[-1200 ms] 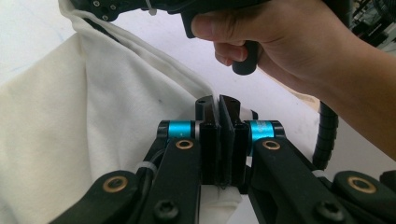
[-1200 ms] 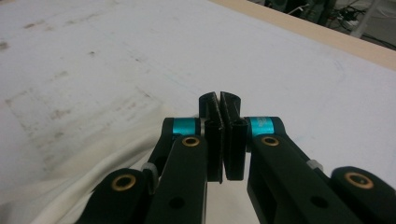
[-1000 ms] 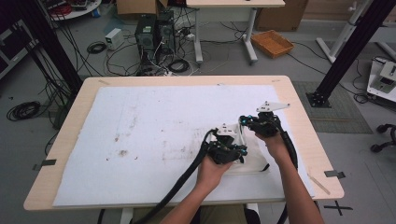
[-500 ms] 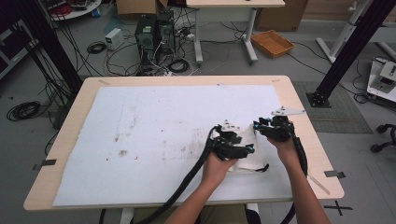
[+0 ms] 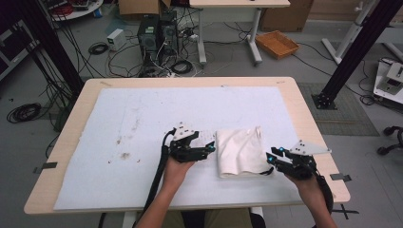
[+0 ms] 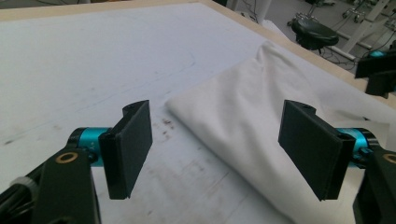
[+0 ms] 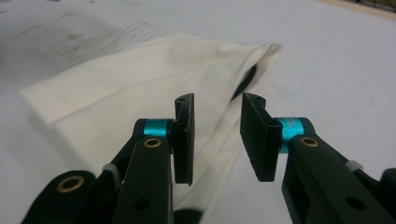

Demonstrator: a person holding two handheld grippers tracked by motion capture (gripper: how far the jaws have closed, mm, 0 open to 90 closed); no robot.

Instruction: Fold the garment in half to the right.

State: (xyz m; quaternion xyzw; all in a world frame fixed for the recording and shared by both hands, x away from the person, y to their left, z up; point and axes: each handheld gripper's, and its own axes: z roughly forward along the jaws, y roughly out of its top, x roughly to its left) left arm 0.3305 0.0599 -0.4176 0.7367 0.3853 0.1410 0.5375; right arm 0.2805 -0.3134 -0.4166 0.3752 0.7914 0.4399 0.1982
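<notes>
A folded cream cloth (image 5: pixel 240 151) lies flat on the white mat, right of the middle. In the high view my left gripper (image 5: pixel 210 148) sits just off the cloth's left edge and points at it. In the left gripper view its jaws (image 6: pixel 217 140) stand wide apart and have just been opening; the cloth (image 6: pixel 243 107) lies ahead and below, not pinched. My right gripper (image 5: pixel 270 159) is at the cloth's front right corner. Its jaws (image 7: pixel 217 116) keep a narrow gap and have just been closing a little; the cloth (image 7: pixel 140 79) lies beneath them, with nothing gripped.
The white mat (image 5: pixel 142 114) covers most of the wooden table (image 5: pixel 309 123) and has brown stains (image 5: pixel 126 154) at its left. Behind the table, computers, cables and an orange tray (image 5: pixel 277 43) sit on the floor. A black stand (image 5: pixel 351 52) rises at the right.
Both grippers were close together over the cloth. They have let go and drawn apart, the left one leftward, the right one toward the front right. The cloth now lies uncovered.
</notes>
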